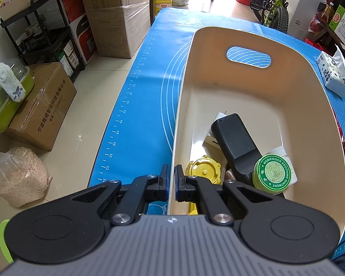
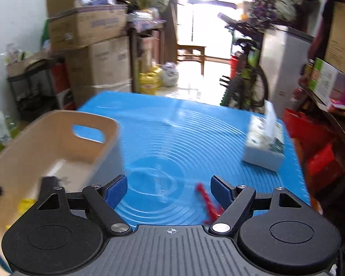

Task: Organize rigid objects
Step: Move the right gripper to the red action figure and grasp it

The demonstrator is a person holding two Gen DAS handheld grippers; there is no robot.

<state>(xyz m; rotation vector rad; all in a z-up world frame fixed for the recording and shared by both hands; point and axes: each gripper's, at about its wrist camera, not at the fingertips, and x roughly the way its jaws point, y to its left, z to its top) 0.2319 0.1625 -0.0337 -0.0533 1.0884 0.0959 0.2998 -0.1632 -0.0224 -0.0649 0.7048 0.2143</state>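
With the left tool (image 1: 171, 176) clamped on the beige bin's (image 1: 253, 39) wall near the surface's left edge and the right tool (image 2: 169, 189) apart, empty, the blurred red, possibly twisted item (image 2: 207, 201) near the front edge may skid away if grabbed hastily.

Black grippers (image 2: 170, 191) — blue pads (image 2: 115, 192)

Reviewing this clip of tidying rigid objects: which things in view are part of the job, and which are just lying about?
Part of the job:
beige bin, clamped at its wall by the left gripper
black device, green ointment tin, yellow lid inside it
red object near the open right gripper

Lying about:
tissue box
blue mat
bicycle
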